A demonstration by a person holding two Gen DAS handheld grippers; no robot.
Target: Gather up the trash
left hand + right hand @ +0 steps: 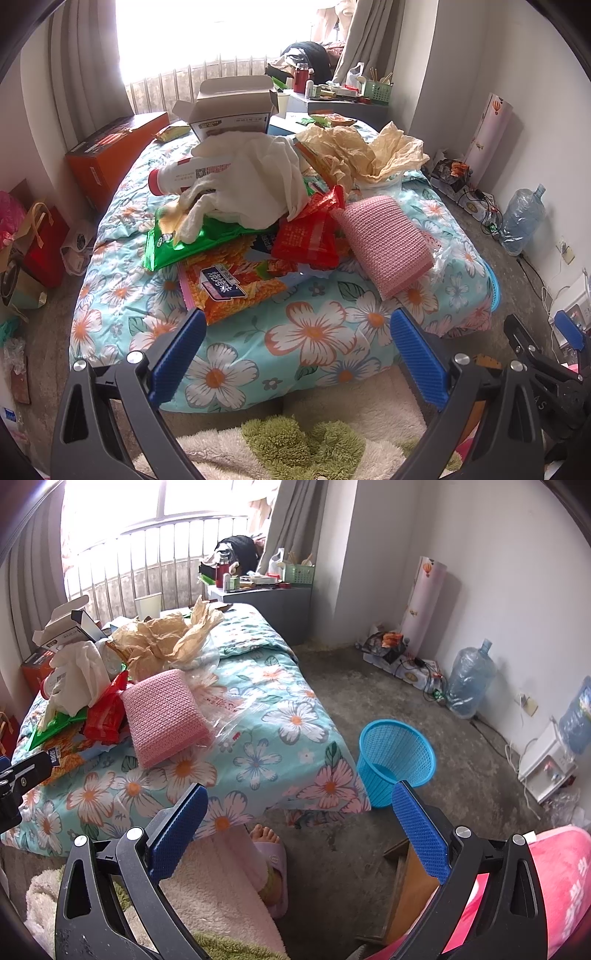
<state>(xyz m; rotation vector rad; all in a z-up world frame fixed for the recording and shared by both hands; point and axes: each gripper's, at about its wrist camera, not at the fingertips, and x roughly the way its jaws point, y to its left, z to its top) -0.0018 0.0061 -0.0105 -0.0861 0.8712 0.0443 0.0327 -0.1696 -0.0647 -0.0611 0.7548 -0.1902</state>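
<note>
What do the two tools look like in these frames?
Identical pair. The left tool and the right tool each have two blue ribbed pads on black plastic frames with cut-out slots and silver bolt heads. No cables or sleeves show. A fluffy cream and green garment sits below.

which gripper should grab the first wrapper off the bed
Left. The left gripper faces the trash pile head-on, jaws open, the orange snack bag just beyond them. The right gripper points past the bed corner toward the blue basket, with the pile off to its left.
</note>
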